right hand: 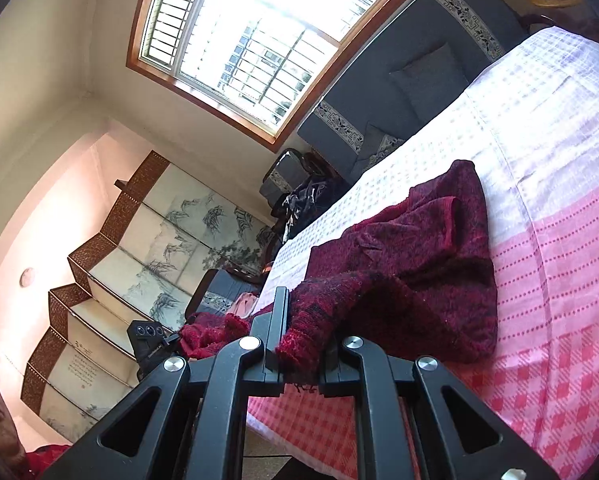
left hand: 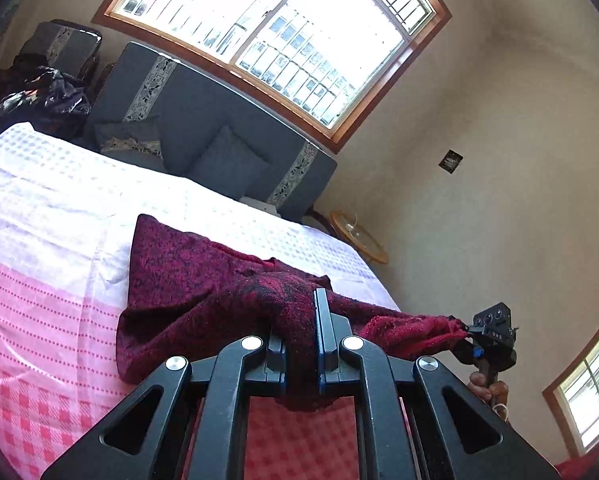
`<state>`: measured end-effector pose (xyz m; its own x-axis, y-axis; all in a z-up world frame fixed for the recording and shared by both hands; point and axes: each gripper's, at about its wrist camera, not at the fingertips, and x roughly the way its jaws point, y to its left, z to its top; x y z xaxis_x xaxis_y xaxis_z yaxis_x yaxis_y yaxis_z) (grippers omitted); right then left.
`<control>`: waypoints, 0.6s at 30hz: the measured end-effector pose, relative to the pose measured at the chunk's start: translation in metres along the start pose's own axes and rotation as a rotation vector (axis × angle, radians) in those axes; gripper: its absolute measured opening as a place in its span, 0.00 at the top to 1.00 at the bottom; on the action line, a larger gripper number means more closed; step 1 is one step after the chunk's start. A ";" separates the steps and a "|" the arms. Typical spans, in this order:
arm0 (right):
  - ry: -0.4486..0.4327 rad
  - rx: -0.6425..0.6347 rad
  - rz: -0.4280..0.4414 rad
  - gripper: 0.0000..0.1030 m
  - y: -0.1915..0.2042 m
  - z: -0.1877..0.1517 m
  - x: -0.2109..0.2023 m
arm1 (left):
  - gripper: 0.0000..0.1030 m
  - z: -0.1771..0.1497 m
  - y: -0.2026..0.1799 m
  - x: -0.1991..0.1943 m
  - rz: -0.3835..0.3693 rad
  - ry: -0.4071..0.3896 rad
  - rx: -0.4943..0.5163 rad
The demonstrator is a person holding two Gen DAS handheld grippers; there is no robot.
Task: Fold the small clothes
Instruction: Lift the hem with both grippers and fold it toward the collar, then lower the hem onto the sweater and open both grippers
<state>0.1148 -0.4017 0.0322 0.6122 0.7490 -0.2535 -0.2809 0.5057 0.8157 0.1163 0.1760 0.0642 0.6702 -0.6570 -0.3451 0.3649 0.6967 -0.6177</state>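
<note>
The left gripper (left hand: pixel 301 344) is clamped on a bunched edge of the maroon garment (left hand: pixel 203 292), which hides its left fingertip, and the right gripper (right hand: pixel 299 344) pinches another edge. The garment's far part lies on the pink-and-white bedcover (left hand: pixel 39 280), near its front edge. The lettering on the right gripper's body is too small to read.

Bed (left hand: pixel 51 240) under pink-and-white checked cover. Grey sofa (left hand: pixel 203 120) beyond bed at 12 o'clock, square cushion (left hand: pixel 229 162) leaning on its back. Barred window (left hand: pixel 275 36) above sofa. Dark clothes heap (left hand: pixel 43 94) on chair at 10 o'clock. Round glass side table (left hand: pixel 359 236) at 2 o'clock. Painted folding screen (right hand: pixel 131 264) against wall.
</note>
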 end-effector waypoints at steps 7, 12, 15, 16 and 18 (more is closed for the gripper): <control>0.019 0.024 -0.044 0.89 -0.026 0.045 0.038 | 0.90 0.030 0.029 0.046 0.051 0.014 -0.041; 0.025 0.050 -0.070 0.89 -0.049 0.069 0.066 | 0.90 0.045 0.057 0.082 0.094 0.016 -0.075; 0.029 0.065 -0.095 0.89 -0.065 0.083 0.084 | 0.90 0.052 0.081 0.106 0.114 0.023 -0.116; 0.029 0.078 -0.101 0.89 -0.071 0.086 0.090 | 0.90 0.053 0.088 0.115 0.124 0.028 -0.129; 0.030 0.106 -0.111 0.89 -0.085 0.092 0.102 | 0.90 0.054 0.103 0.134 0.144 0.043 -0.148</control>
<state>0.2692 -0.4078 -0.0151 0.6127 0.7040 -0.3592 -0.1322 0.5393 0.8316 0.2786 0.1754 -0.0071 0.6794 -0.5674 -0.4652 0.1663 0.7366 -0.6556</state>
